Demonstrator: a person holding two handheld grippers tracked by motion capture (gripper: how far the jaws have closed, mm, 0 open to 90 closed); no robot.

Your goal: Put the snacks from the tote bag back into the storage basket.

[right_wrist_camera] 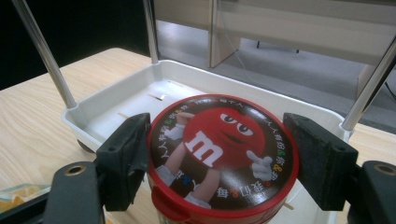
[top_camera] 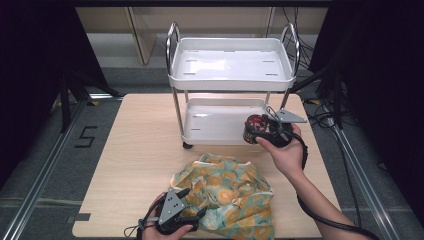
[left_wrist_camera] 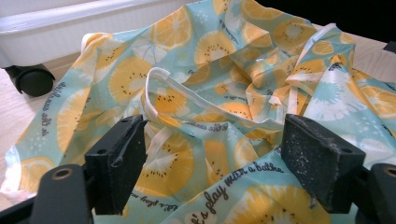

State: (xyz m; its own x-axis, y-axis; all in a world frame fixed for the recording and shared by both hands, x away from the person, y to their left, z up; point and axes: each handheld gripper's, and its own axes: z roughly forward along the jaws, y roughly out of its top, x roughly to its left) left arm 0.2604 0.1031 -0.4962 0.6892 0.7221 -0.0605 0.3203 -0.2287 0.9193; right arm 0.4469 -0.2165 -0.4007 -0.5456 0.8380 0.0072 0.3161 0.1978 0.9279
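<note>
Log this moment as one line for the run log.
right gripper: shut on candy tub, at cart's lower tray | left gripper: open, jaws over fruit-print cloth | table: cart and cloth

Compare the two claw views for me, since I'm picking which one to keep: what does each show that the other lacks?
Left gripper view alone: the fruit-print cloth bunched between the open left claw, plus a black cart wheel.

Right gripper view alone: the red-lidded candy jar held between the pads of the right claw, the cart's chrome posts and the grey floor beyond.

Both: the cart's white lower tray and the wooden table.
</note>
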